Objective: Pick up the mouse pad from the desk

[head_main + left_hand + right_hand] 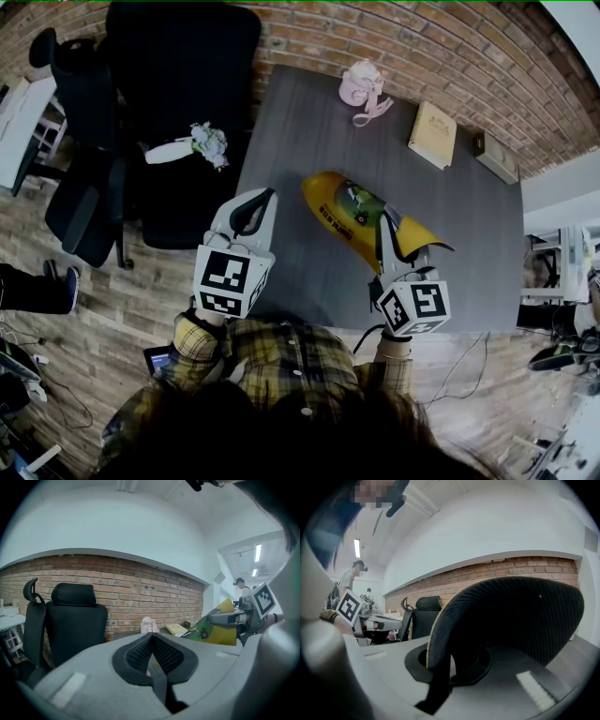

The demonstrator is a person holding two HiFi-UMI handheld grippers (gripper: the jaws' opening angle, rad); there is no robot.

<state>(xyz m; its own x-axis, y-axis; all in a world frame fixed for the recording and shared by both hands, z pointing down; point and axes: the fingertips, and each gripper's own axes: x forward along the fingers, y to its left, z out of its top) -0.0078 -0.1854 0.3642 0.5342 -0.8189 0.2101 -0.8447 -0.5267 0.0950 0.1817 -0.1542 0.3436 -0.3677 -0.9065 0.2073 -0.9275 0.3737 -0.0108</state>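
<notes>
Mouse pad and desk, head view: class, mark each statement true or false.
1. The right tongs grip the mouse pad. True.
2. The mouse pad lies flat on the desk. False: it is bent, with its near edge raised in the right tongs.
3. The left tongs are shut and hold nothing. True.
4. The pink item sits on the black chair. False: it sits on the desk near the brick wall; the chair holds white flowers.

Mouse pad (506, 620) blocks much of right gripper view; pad print illegible.
</notes>
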